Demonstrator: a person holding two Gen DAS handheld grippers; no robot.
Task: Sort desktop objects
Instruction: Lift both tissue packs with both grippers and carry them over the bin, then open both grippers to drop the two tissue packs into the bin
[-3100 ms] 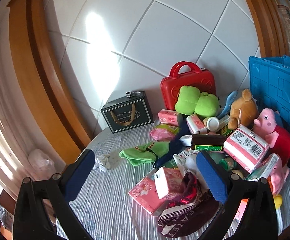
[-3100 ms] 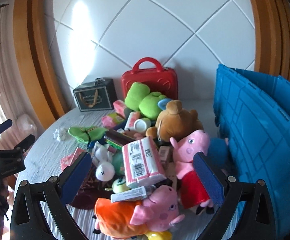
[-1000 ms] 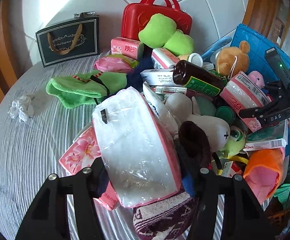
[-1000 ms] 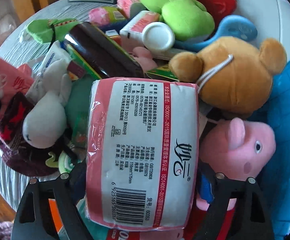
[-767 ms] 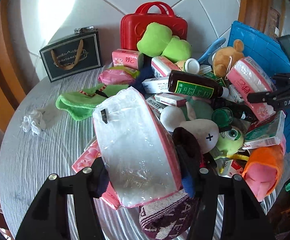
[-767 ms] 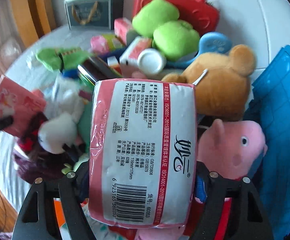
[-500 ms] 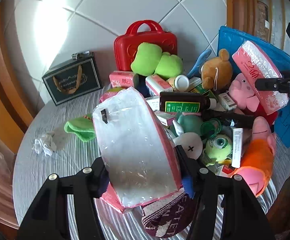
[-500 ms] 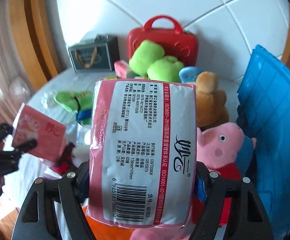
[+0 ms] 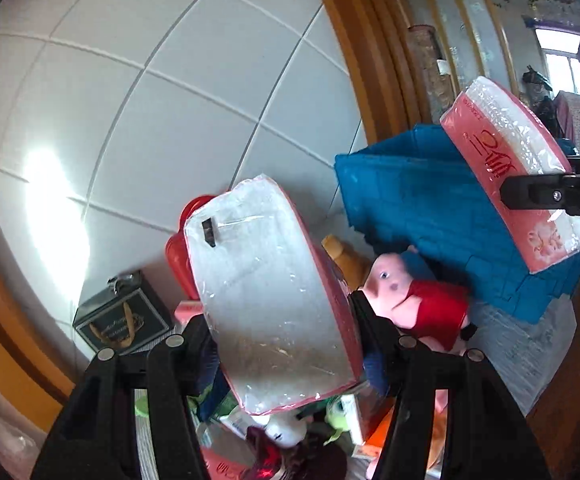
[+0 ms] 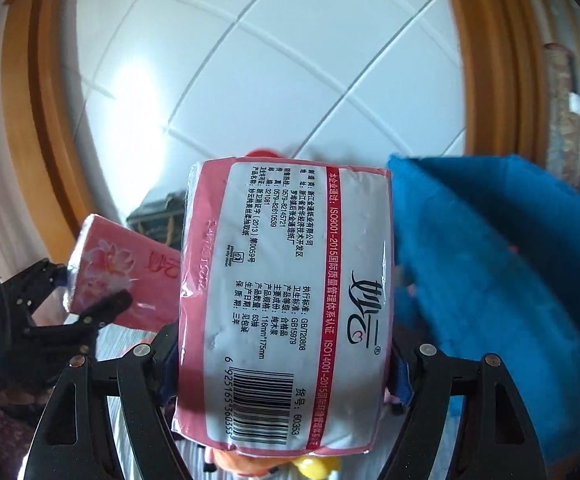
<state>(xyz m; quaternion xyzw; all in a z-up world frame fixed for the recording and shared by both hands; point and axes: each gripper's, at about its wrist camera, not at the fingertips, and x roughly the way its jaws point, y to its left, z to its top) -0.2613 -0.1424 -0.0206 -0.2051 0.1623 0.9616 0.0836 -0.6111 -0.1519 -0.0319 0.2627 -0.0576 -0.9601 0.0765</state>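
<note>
White wall tiles (image 9: pixel 162 92) with grey grout and a curved orange-brown wooden frame (image 9: pixel 373 60) fill the background of both views, over a round worktop (image 9: pixel 529 360) covered in a pale striped cloth.

From the left wrist camera, the left gripper (image 9: pixel 286 344) has its jaws clamped on a pink tissue pack (image 9: pixel 270 292), its clear plastic end facing the lens and held above the heap. Only this view shows what lies below and behind: a red case (image 9: pixel 178 248) against the wall, a dark gift box (image 9: pixel 124 320) with a gold handle print, a pink pig toy (image 9: pixel 413 296) in a red dress beside the blue crate (image 9: pixel 421 204), and a jumble of small toys and packets at the bottom edge. It also shows the right gripper (image 9: pixel 557 196) from the side, at the right edge, gripping a second tissue pack (image 9: pixel 517 172) in front of the crate.

From the right wrist camera, that second tissue pack (image 10: pixel 286 308) fills the middle, its white label with printed text and barcode turned to the lens, and the right gripper (image 10: pixel 286 360) has its jaws pressed against both sides of it. The pack hides nearly all of the heap here; only a bit of orange and yellow peeks out beneath. The blue crate (image 10: pixel 501 280) stands blurred at right. At left, this view shows the left gripper (image 10: pixel 86 292) from outside, held by a person's hand in dark patterned fabric, with the flower-printed face of the pink tissue pack (image 10: pixel 118 276) between its jaws.
</note>
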